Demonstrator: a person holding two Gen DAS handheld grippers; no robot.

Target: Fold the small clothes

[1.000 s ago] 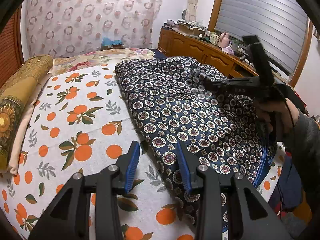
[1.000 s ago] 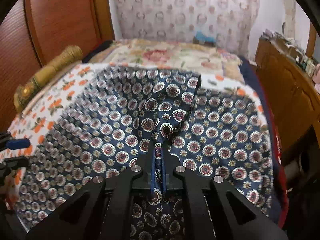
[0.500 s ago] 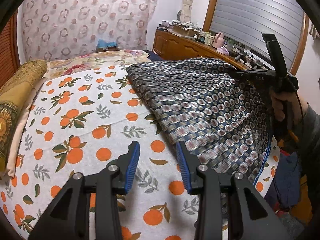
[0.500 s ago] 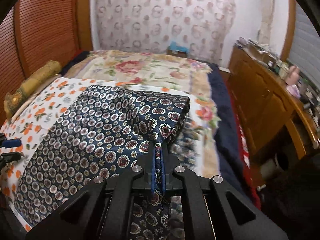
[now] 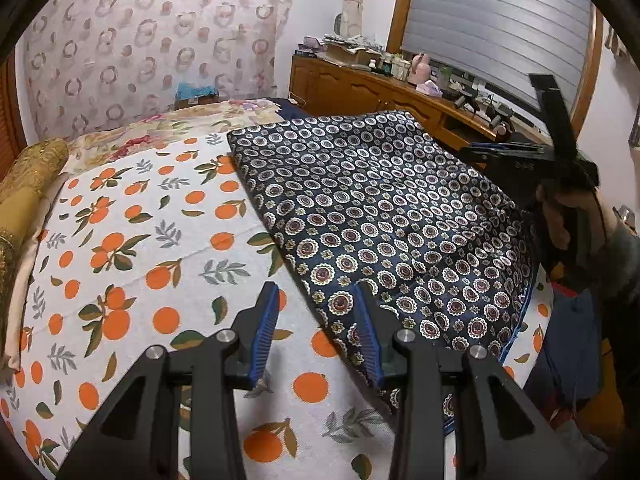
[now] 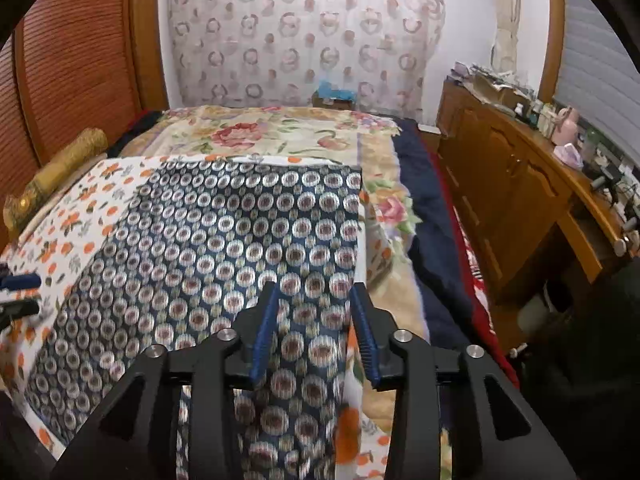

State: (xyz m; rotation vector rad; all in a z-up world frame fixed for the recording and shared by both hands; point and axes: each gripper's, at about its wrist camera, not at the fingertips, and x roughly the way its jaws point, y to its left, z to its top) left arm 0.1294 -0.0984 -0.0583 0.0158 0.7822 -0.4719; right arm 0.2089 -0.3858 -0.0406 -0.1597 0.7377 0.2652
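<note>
Navy patterned cloth (image 6: 224, 248) lies just ahead as my right claw (image 6: 316, 320) is opening off it, left claw (image 5: 316, 332) parted empty beside its edge; slippery fabric could unfold.

No text, label or number can be read on anything in view.

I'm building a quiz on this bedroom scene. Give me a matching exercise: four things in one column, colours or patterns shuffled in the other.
1. folded garment
2. bedsheet
3. bolster pillow
4. cabinet

a. golden yellow
b. white with oranges
c. brown wood
d. navy with round medallions

Pairs: 1-d, 2-b, 3-a, 4-c
</note>
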